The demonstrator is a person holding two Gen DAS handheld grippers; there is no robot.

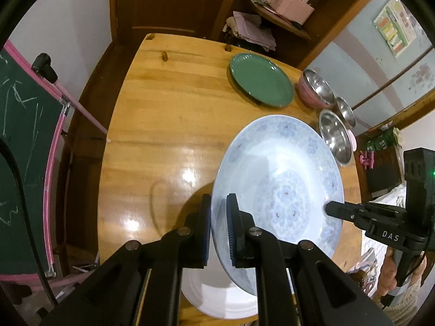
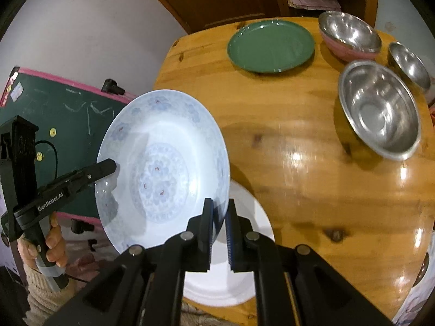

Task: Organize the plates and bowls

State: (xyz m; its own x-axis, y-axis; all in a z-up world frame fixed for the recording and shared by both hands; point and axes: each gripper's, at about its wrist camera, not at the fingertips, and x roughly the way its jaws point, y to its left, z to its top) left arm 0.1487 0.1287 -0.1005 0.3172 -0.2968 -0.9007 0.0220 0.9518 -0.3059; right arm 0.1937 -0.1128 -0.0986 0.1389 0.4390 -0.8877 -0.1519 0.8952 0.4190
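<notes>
well off to the left, a green chalkboard [image 1: 21, 125] with a pink frame stands beside the wooden tabletop [image 1: 168, 125]. moving right, the left claw [image 1: 218, 228] is clamped tight on the left rim of a pale blue patterned plate [image 1: 280, 187], one pad on each face of the rim. the plate is lifted clear of the tabletop and tilted, hanging over the near right part of it. under the plate, at the near edge, a plain white plate [image 1: 217, 293] lies flat on the wood.

on the plate's right rim the right claw [image 2: 220, 228] is closed just as tightly, its pads pinching the edge between them, so the plate hangs between the two claws. in the right wrist view a hand [image 2: 55, 247] in a knitted sleeve grips the left tool's handle at the far left of the frame.

further back on the tabletop, a green plate [image 1: 261, 80] rests flat near the far edge. just to its right sits a pink bowl [image 1: 315, 89] with a steel lining. nearer and right of that, a large steel bowl [image 2: 378, 108] and a small steel bowl [image 2: 409, 63] stand close together near the right edge, all well apart from the lifted plate. beyond the tabletop, a wooden shelf [image 1: 274, 13] holds folded cloth and a pink box.
</notes>
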